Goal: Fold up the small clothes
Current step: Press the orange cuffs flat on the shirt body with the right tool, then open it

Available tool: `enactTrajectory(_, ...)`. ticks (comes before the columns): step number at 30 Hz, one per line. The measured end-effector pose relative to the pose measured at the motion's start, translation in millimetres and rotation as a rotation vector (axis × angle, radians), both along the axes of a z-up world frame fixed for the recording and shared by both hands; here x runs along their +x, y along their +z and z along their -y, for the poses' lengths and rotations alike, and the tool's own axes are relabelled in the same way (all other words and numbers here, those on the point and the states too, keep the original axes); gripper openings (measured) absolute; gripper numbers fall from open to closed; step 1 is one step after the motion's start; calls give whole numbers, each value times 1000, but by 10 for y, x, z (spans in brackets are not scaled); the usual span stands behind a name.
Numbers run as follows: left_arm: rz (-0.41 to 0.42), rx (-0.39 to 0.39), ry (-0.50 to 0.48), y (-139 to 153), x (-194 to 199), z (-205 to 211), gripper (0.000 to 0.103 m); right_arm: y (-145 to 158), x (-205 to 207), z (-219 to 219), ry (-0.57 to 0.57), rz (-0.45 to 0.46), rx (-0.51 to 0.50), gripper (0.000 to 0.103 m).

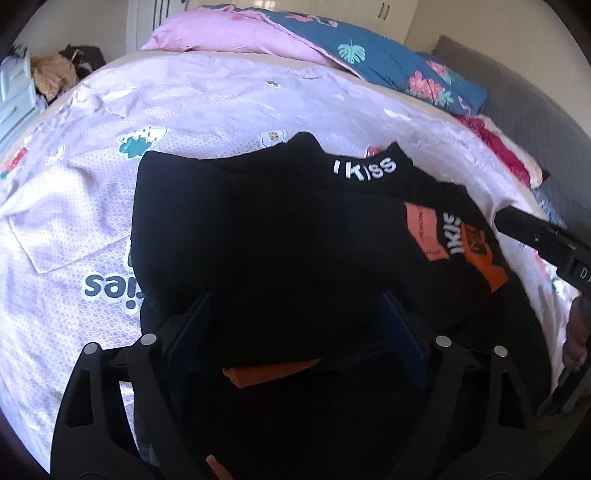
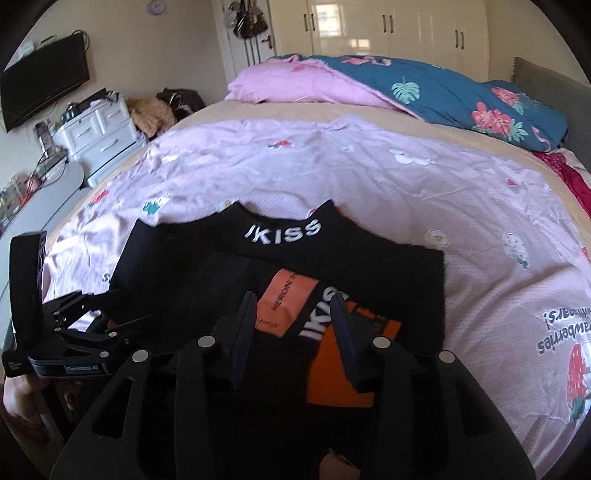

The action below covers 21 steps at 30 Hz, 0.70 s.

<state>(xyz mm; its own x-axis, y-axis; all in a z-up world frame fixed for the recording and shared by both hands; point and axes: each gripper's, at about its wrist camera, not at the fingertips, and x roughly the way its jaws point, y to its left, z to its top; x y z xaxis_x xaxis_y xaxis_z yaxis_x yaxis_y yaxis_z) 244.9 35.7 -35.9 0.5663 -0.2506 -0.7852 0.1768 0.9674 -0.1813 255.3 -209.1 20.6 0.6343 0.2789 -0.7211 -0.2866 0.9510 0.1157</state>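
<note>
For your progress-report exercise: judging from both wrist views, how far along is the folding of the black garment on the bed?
Done: the black garment lies doubled over on the pink sheet, orange patches showing. In hand: nothing gripped; the right gripper hovers over it, jaws apart, and the left gripper is wide open. Left: edges look uneven, so probably another fold or some tidying.

Home bedrm: bed (image 2: pixel 332 166), wardrobe (image 2: pixel 406 29), wall TV (image 2: pixel 44 81).

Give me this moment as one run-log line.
stage: fold in progress | garment: black garment folded on pink sheet | left gripper: open over garment | right gripper: open, nothing pinched
</note>
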Motion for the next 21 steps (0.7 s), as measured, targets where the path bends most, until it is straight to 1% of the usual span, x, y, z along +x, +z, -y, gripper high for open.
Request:
enactTrajectory(2,-6,5,1,-23,6,-1,79,-23,-3,-34,13,-10,0,48)
enactTrajectory(5,-10,5,2,-59,8,-20,78,-62,-4,-86,31,-24,0,50)
enactTrajectory(8,-10,10,-3,-67,-8,-21,78,-107,-14,-152,52,-42,3,53)
enactTrajectory(10,-13,7,-2,-79,-9,-29,78,-128,-26,-212,71,-50,-2,58)
enactTrajectory(12,-16,4,0,-89,-18,-39,78,-135,-36,-248,83,-50,-4,64)
enactTrajectory(17,-16,7,1,-72,-36,-39,78,-218,-30,-307,102,-73,-23,66)
enactTrajectory(21,-19,6,-1,-75,-35,-43,78,-318,5,-314,85,-101,-60,66)
